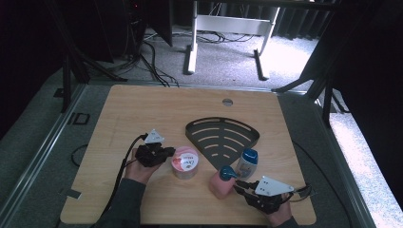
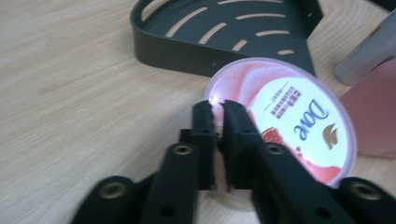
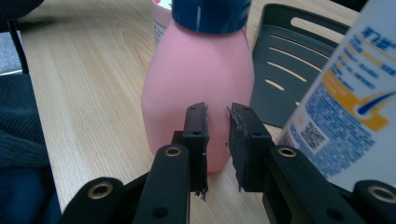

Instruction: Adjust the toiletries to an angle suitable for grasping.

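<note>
A round Dove jar (image 1: 185,163) with a pink and white lid (image 2: 289,116) stands left of centre on the wooden table. My left gripper (image 1: 169,152) reaches it from the left, and its jaws (image 2: 216,107) are shut on the near rim of the jar. A pink bottle (image 1: 219,184) with a dark blue cap (image 3: 198,84) stands near the front. My right gripper (image 1: 240,188) sits just to its right; in the right gripper view its jaws (image 3: 217,111) stand a narrow gap apart, short of the bottle, with nothing between them.
A black slotted corner shelf (image 1: 222,137) lies flat behind the jar and bottles. A white bottle with a blue cap (image 1: 247,163) stands close beside the pink one, near my right gripper (image 3: 345,112). A sleeve (image 3: 18,140) lies along the table's front edge.
</note>
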Action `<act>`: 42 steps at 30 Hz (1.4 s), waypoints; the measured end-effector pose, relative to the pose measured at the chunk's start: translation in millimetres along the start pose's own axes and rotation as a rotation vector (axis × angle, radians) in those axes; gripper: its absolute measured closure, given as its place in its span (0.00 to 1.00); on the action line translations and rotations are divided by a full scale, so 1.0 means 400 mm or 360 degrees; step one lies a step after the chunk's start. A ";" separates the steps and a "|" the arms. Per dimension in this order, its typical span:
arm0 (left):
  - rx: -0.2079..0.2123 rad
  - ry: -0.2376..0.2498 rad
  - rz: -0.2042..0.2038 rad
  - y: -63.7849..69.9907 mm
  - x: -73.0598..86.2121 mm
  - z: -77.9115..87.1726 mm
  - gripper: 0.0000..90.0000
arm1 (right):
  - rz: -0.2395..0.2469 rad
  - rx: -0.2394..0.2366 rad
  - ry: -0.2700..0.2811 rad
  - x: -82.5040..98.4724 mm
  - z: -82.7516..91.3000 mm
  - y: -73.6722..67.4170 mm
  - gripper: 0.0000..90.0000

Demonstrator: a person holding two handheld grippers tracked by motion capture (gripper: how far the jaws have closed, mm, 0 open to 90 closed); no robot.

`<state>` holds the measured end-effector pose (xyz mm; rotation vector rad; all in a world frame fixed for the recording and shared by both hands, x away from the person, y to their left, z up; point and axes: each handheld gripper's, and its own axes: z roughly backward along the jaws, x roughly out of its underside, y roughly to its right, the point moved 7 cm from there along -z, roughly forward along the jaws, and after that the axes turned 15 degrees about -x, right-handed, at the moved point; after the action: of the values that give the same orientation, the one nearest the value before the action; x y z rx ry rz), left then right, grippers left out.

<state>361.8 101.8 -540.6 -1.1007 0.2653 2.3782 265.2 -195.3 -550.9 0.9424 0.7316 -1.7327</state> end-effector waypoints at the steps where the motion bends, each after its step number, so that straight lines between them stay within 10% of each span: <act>1: -0.0011 0.0001 -0.0020 -0.001 0.001 0.002 0.96 | 0.0000 0.0000 0.0000 0.000 0.000 0.000 0.85; 42: -0.0240 -0.0150 -0.0438 0.047 0.059 0.102 0.96 | 0.0018 -0.0010 0.0029 -0.024 -0.051 -0.003 0.84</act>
<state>312.6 109.6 -532.4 -1.0150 -0.0953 2.2218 271.2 -173.5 -553.1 0.9573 0.7417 -1.7134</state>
